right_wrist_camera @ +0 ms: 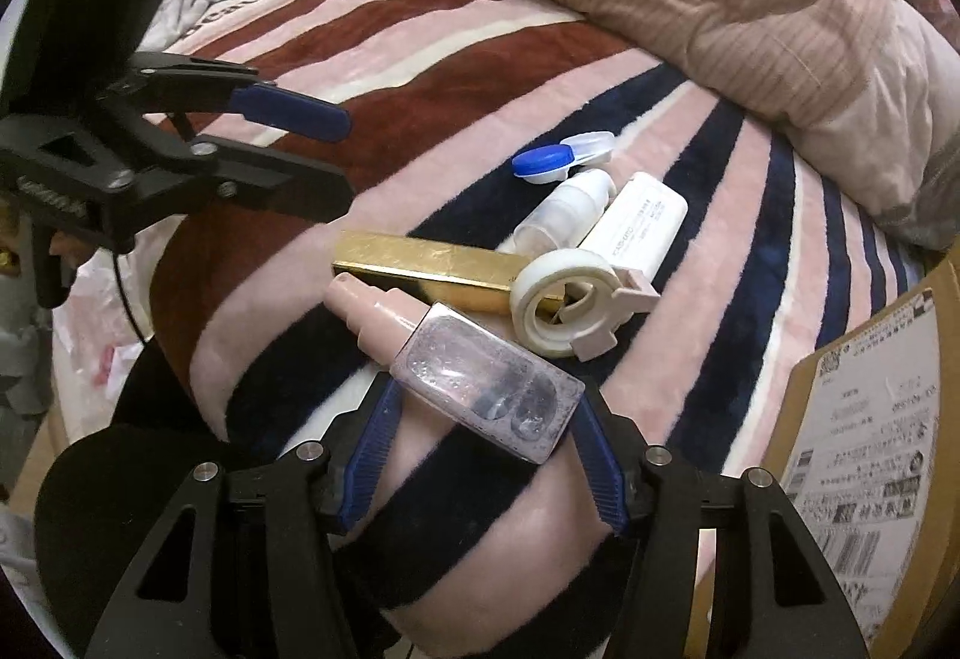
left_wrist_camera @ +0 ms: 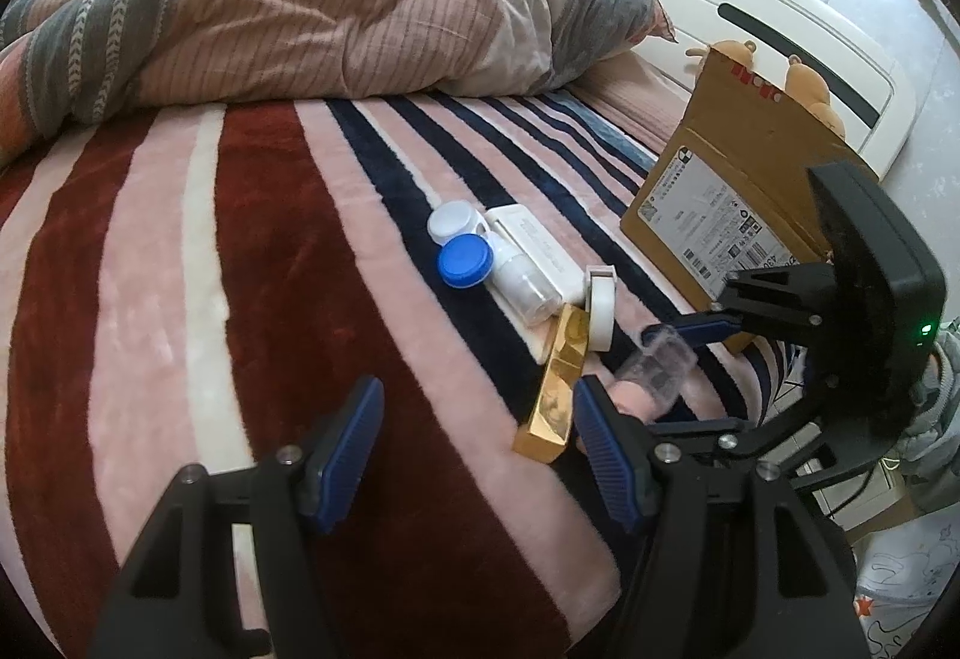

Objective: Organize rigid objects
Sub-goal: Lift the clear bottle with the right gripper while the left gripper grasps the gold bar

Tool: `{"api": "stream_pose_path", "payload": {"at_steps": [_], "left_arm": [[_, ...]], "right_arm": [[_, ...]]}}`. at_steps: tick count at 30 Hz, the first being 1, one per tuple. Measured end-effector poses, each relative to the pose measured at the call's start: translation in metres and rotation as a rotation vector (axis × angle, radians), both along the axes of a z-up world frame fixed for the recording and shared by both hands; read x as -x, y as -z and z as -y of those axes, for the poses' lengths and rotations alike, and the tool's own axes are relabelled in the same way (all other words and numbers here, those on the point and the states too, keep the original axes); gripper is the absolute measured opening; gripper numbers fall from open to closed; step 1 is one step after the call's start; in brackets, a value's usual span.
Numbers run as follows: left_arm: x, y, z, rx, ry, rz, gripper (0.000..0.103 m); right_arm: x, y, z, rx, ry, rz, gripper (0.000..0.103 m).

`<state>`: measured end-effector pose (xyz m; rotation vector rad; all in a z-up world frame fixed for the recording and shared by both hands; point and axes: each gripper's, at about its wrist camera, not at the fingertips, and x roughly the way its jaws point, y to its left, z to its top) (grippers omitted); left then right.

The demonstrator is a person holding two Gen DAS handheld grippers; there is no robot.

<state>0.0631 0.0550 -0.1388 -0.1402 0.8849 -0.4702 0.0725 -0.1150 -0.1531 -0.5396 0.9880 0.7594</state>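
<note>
Two grippers over a striped blanket (right_wrist_camera: 480, 77), and the action is all on the right side. The right gripper (right_wrist_camera: 480, 449), bottom centre of its own view, has its blue pads on either side of a clear spray bottle (right_wrist_camera: 480, 383) with a pink pump top. The bottle lies across the jaws at a slant, and the pads look to be pressing its two ends, so I call that a grasp.

The left gripper (left_wrist_camera: 474, 443), low in its own view, stands released with nothing between its pads, hovering beside a gold bar-shaped box (left_wrist_camera: 555, 389).

Behind the bottle sits the cluster: the gold box touching a white tape dispenser (right_wrist_camera: 570, 299), then a white tube (right_wrist_camera: 642, 221), a small white bottle (right_wrist_camera: 564, 209) and a blue-and-white lens case (right_wrist_camera: 558, 155) toward the upper middle. A cardboard box (right_wrist_camera: 870, 449) stands at the right edge of the frame.

My read: the step is carrying this bottle off, probably to that cardboard box, though the destination is a guess. To do it well, keep the clamp firm, because a smooth clear bottle held end to end could pivot or slip. Lift straight up first so the pump top clears the gold box, then swing right toward the cardboard. Keep the left gripper wide of the path.
</note>
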Motion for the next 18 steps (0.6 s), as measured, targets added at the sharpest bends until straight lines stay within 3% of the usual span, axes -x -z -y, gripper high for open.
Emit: {"api": "stream_pose_path", "payload": {"at_steps": [4,8,12,13,18], "left_arm": [[-0.001,0.002,0.000,0.008,0.001,-0.007,0.062],[-0.003,0.007,0.013,0.021,0.041,-0.021,0.062],[-0.009,0.018,0.034,0.026,0.097,-0.046,0.060],[-0.010,0.020,0.038,0.017,0.105,-0.047,0.058],[-0.013,0.023,0.049,-0.003,0.141,-0.052,0.022]], "right_arm": [[0.004,-0.004,0.011,-0.015,0.086,-0.030,0.054],[0.008,-0.004,0.021,0.036,0.202,0.009,0.054],[0.006,-0.002,0.032,-0.018,0.267,-0.018,0.054],[0.005,-0.003,0.033,-0.025,0.266,-0.021,0.055],[0.009,-0.010,0.033,-0.055,0.215,0.013,0.055]]}}
